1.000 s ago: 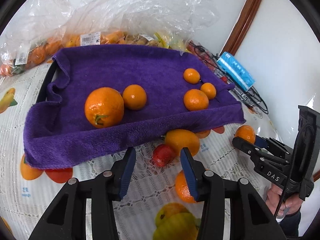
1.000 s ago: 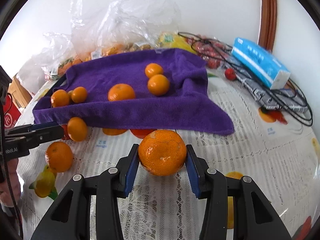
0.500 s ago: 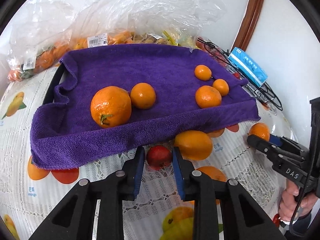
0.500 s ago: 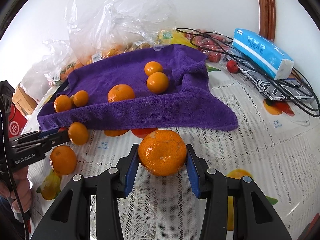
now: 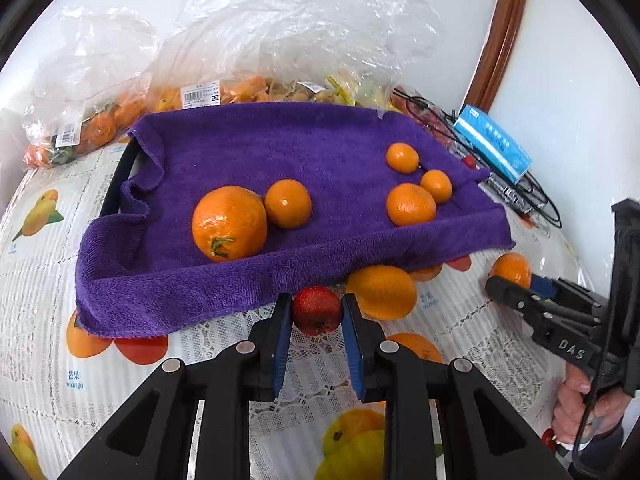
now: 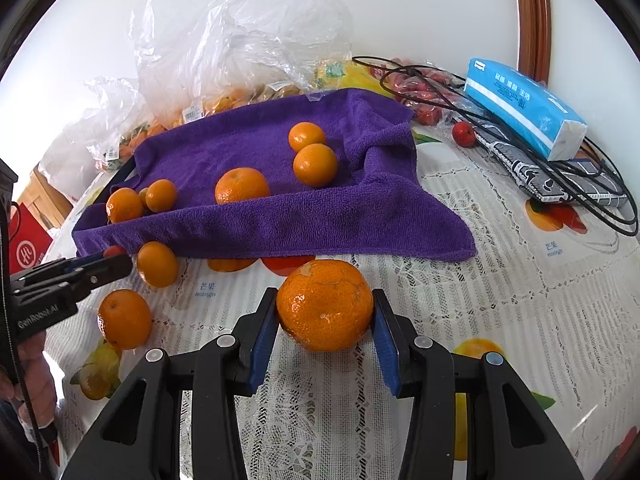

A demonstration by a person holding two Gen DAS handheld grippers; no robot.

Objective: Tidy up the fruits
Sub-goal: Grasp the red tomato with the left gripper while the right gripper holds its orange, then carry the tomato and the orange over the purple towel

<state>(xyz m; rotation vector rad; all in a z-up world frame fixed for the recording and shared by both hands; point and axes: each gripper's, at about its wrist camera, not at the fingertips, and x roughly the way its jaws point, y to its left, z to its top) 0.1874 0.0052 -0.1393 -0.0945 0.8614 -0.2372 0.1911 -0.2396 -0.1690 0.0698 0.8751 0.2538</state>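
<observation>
At the near edge of the purple towel [image 5: 248, 148], the left gripper [image 5: 316, 312] now has its blue-padded fingers [image 5: 282, 332] pressed against both sides of a small red fruit [image 5: 316, 310]; a second ago they stood wide with the fruit loose between them, and the view has since crept closer to the towel. The right gripper [image 6: 325, 312] is unchanged, its fingers [image 6: 262, 334] clamped on a large mandarin [image 6: 325, 305] that sits on the tabletop [image 6: 500, 292] just in front of the towel's fold.

Just right of the red fruit lies an orange [image 5: 382, 292], touching the towel hem and close beside the left gripper's right finger; another orange [image 5: 416, 346] lies nearer, partly hidden behind that finger. On the towel rest five citrus fruits: a big stemmed mandarin [image 5: 229, 222] touching a smaller one [image 5: 288, 203] on the left, and three [image 5: 411, 204] grouped to the right. Behind the towel, crumpled clear plastic bags [image 5: 260, 40] hold more fruit. At far right sit a blue tissue pack [image 6: 524, 106], tangled black cables [image 6: 592, 200] and a stray red fruit [image 6: 463, 134].

The tabletop carries a white lace-pattern cloth printed with mangoes. A white wall and a brown wooden frame [image 6: 532, 12] stand behind.
</observation>
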